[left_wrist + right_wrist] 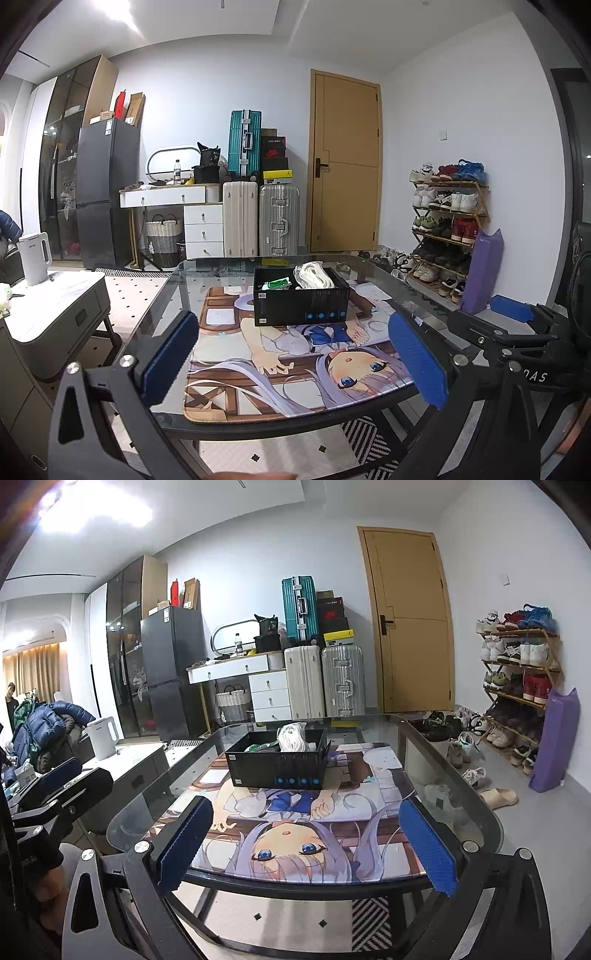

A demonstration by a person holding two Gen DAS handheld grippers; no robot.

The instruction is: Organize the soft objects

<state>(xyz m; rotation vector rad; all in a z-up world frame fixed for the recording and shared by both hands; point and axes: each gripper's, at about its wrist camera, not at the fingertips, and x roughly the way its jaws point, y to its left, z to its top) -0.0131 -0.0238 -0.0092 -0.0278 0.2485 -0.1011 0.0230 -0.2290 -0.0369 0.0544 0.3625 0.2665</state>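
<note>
A white bundle of cord (314, 275) is lying inside the black box (301, 304) at the center of the frame, beside a green-and-white item (276, 285). The box is sitting on the printed mat (280, 369) covering the glass counter (159, 295). The left gripper (291, 354) and right gripper (306, 845) are hovering at the counter's near edge, both released and grasping nothing.

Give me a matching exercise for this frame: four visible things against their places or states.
1. black cardboard box
2. white coiled rope
3. left tool
4. purple fabric bag

A. open, holding nothing
B. inside the box
C. on the printed anime mat
D. on the floor by the wooden shoe rack

Pairs: 1-C, 2-B, 3-A, 4-D
</note>
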